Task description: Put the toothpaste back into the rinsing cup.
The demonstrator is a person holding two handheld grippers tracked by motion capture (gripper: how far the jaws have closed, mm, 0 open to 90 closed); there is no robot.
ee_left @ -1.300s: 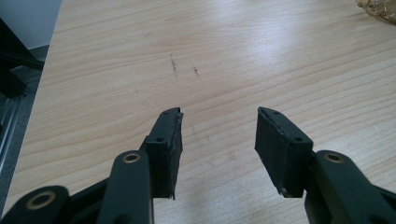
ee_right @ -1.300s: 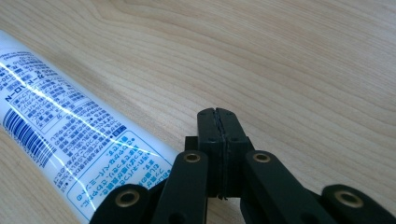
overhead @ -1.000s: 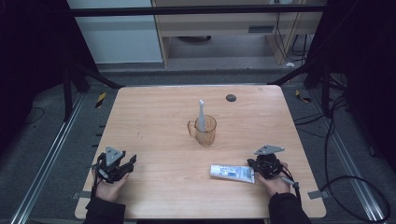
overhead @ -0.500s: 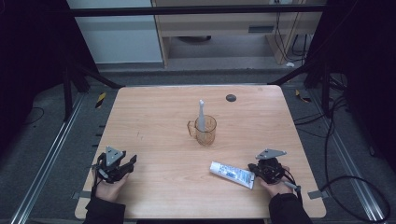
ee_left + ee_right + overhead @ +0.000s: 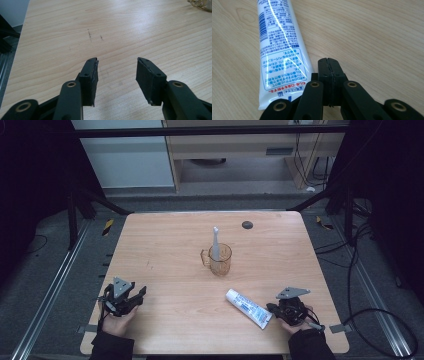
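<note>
Two hand-held grippers rest low on a wooden table, a toothpaste tube beside the right one.

The light wooden table [image 5: 165, 240] carries a clear amber handled cup [image 5: 220, 260] near its centre, with a white toothbrush-like stick [image 5: 215, 242] standing upright in it. At 5 o'clock from the cup lies the white toothpaste tube [image 5: 248, 308], flat and slanted, its crimped end just beside the right gripper [image 5: 328, 62], whose jaws are pressed together with nothing between them. At 8 o'clock from the cup, well apart, the left gripper [image 5: 117, 65] has its jaws spread over bare wood. A small dark round disc [image 5: 247, 224] sits at 1 o'clock from the cup.
</note>
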